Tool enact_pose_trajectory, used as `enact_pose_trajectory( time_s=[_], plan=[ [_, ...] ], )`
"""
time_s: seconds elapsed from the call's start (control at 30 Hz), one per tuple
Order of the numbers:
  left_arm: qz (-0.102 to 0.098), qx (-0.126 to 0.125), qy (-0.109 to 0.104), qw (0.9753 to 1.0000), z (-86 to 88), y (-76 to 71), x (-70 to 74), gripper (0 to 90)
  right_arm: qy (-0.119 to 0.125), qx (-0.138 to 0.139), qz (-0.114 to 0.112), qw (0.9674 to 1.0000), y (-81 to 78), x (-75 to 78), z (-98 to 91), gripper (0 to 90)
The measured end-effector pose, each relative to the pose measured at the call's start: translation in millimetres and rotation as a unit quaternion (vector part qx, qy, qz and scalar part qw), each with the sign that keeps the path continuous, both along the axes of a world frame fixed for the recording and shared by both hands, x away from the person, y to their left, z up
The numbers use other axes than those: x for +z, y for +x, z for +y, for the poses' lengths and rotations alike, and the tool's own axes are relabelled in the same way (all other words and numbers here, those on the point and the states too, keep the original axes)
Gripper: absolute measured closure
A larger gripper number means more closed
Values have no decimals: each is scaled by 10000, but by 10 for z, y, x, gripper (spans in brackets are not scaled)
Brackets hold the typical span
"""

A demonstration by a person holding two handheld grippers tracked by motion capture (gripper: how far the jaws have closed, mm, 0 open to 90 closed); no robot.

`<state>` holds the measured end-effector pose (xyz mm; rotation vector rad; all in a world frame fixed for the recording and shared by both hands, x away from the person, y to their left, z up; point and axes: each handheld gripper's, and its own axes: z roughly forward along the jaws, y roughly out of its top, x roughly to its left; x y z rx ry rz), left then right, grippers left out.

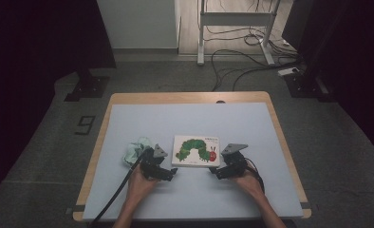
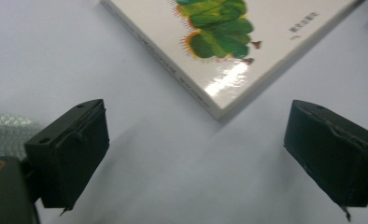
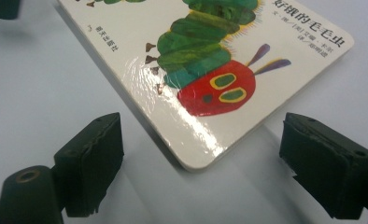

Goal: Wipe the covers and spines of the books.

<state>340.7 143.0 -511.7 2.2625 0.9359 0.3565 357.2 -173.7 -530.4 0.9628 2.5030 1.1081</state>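
Book (image 1: 196, 151): flat, thick board-style cover, glossy white, rounded corners; lying face up on the surface, near its front middle, between the two grippers.
Cover art (image 3: 205, 60): green segmented caterpillar with red head, yellow-green eyes, purple feelers, small brown feet.
Writing: Chinese title characters printed along the cover edge by the head, in the right gripper view; small lines of characters elsewhere on the cover, too fine to read.
Sheen: bright glare patch near each close corner of the cover.
Surface (image 1: 190, 118): smooth pale blue-grey sheet over a light wooden top, wood showing as a rim.
Left gripper (image 1: 162, 172): black, grey three-cornered plate on top, cable trailing toward the front edge; just beside the book's near left corner.
Left jaws: spread wide, nothing between the pads, book corner ahead of them and untouched.
Right gripper (image 1: 225, 172): black, same plate; just beside the near right corner.
Right jaws: spread wide, rounded book corner lying in the gap, pads clear of it.
Pads (image 2: 81, 149): matte black, blocky, edges slightly frayed.
Cloth (image 1: 136, 151): crumpled, pale green, quilted diamond texture, left of the left gripper.
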Motion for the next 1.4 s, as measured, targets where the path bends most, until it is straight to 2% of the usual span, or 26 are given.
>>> enact_pose_trajectory(
  time_s=[0.2,0.4,0.53,0.83,1.13,1.23,1.4],
  plan=[
    [-105,-87,81,9999,35,-116,102,0,-25,-21,-105,9999,-75,89,-69,0],
    [-220,-182,69,9996,65,-252,178,0,-43,-2,-242,9997,-180,203,-160,0],
    [-296,-263,137,9991,77,-334,224,0,-37,25,-305,9995,-243,260,-214,0],
    [-409,-314,75,9986,182,-530,316,0,-46,35,-387,9992,-397,347,-341,0],
    [-434,-286,57,9986,325,-710,244,0,-96,-57,-456,9989,-537,373,-508,0],
    [-431,-245,14,9988,384,-760,189,0,-90,-138,-454,9988,-574,346,-577,0],
    [-414,-181,78,9990,451,-819,84,0,-102,-271,-421,9987,-613,262,-696,0]
  ],
)
